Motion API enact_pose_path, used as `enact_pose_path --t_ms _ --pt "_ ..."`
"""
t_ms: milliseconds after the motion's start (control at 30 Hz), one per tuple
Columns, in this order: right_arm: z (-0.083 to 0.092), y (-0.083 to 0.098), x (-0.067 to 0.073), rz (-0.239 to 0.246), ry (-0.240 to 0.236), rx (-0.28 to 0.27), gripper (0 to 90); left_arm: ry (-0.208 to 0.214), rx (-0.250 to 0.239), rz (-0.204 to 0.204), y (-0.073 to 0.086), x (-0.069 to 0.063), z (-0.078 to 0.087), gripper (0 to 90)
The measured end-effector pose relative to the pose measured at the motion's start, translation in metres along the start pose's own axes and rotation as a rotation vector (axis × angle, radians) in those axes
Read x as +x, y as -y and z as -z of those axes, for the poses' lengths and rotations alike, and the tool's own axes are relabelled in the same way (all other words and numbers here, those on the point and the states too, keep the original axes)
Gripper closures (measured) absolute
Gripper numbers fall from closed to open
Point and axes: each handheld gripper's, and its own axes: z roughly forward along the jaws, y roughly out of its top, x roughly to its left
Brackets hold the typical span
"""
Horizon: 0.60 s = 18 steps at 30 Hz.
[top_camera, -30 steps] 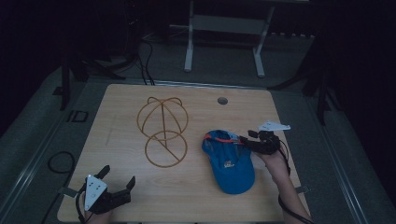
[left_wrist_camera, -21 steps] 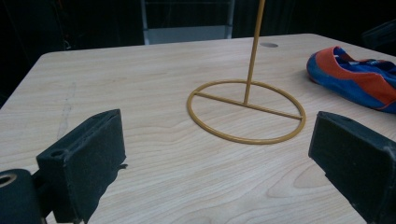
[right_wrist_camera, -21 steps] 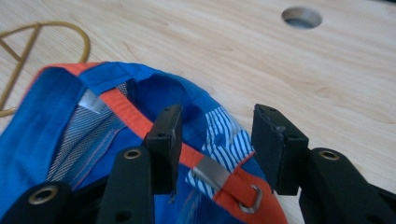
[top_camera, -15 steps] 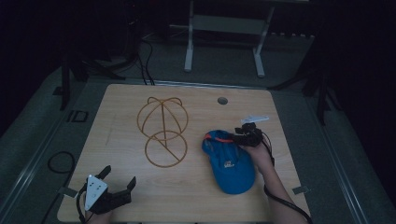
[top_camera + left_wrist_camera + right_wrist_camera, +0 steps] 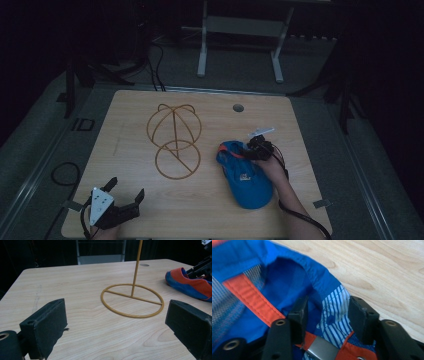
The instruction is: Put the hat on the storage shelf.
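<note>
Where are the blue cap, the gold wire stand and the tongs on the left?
blue cap [image 5: 246,181], high view, on its blue crown.
gold wire stand [image 5: 177,159], high view, on its round base ring.
left tongs [image 5: 126,196], high view, between the two black tips.

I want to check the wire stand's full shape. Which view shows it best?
The high view: the whole wire stand shows, domed top and ring base. The left gripper view shows its ring base and upright rod, the top cut off.
</note>
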Motion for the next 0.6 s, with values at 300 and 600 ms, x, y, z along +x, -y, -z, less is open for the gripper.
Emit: enact_pose_path --t_ms 300,600 --pt "0.003 0.003 0.007 0.052 0.015 -0.004 88.2 -0.004 0.004 -0.005 0.0 -0.001 0.0 4.1" --pt "0.005 0.004 0.008 0.004 0.042 -0.03 89.9 -0.001 0.007 0.01 0.001 0.0 -0.001 4.2"
